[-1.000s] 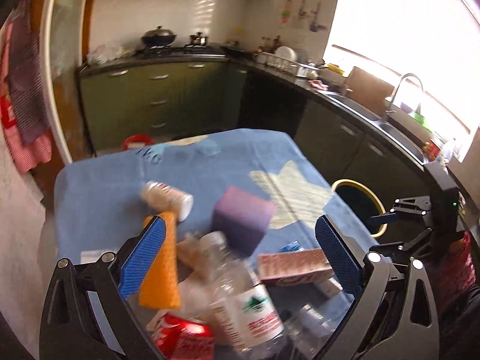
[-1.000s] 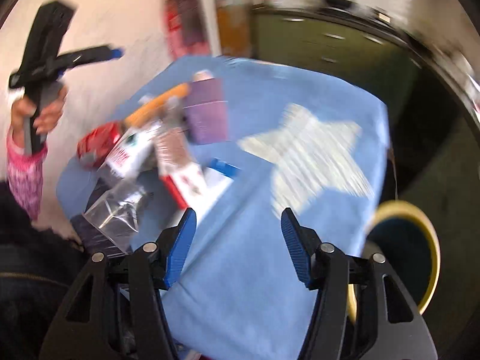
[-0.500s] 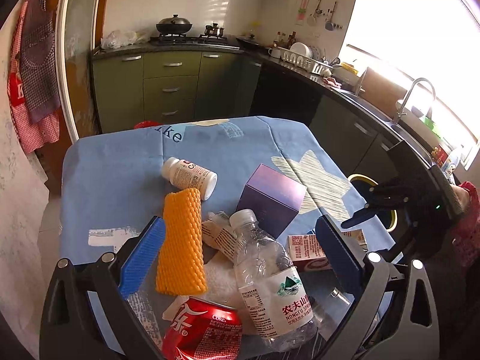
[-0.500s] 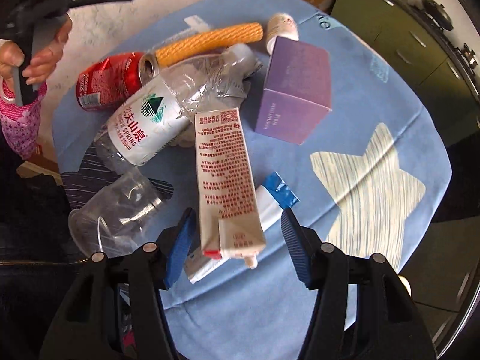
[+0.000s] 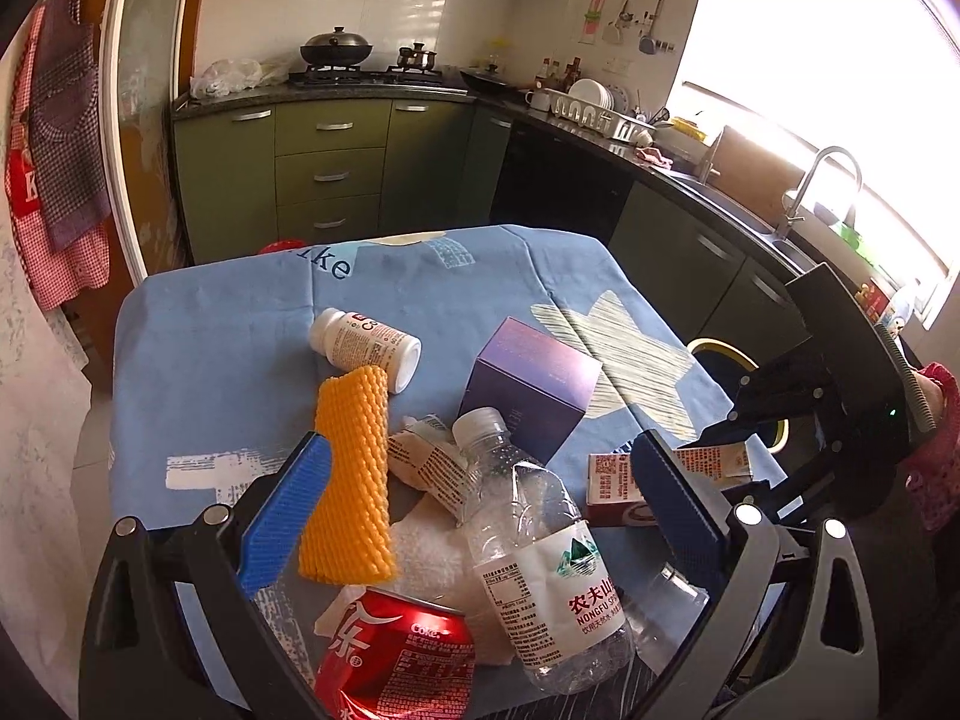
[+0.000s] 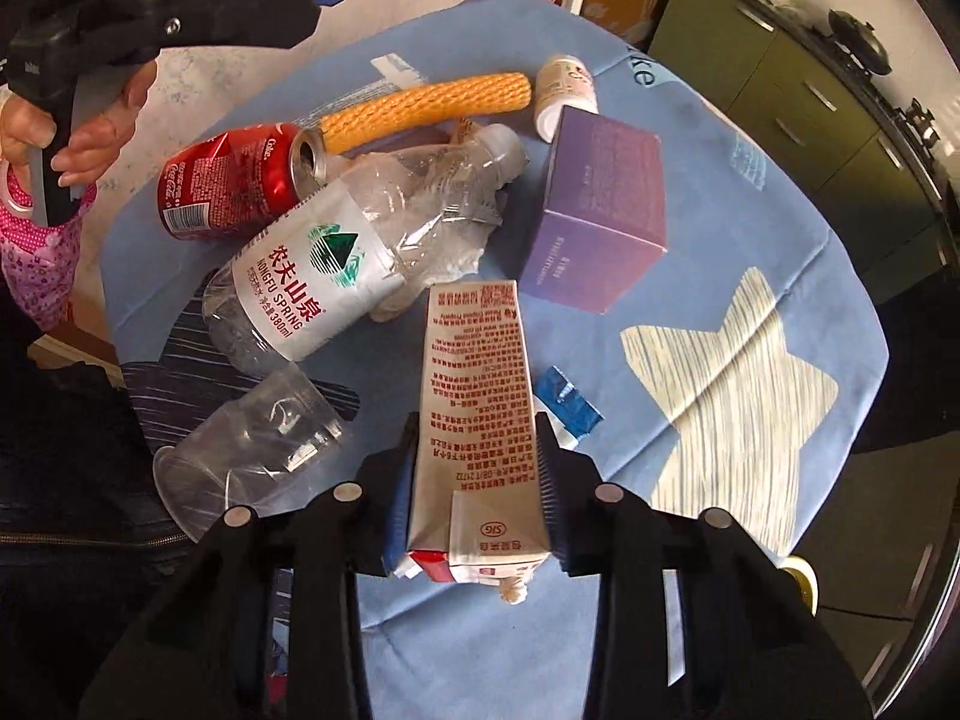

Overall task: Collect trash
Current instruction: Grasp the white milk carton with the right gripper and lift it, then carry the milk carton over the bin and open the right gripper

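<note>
My right gripper (image 6: 477, 474) has its fingers clamped on the milk carton (image 6: 474, 414), low at 6 o'clock near the counter (image 6: 750, 228) edge; my left gripper (image 5: 480, 510) hangs open over the water bottle (image 5: 534, 552). The carton's far end could snag that bottle (image 6: 336, 258) at 11 o'clock, so I'd leave toward bare cloth at 3 o'clock.
</note>
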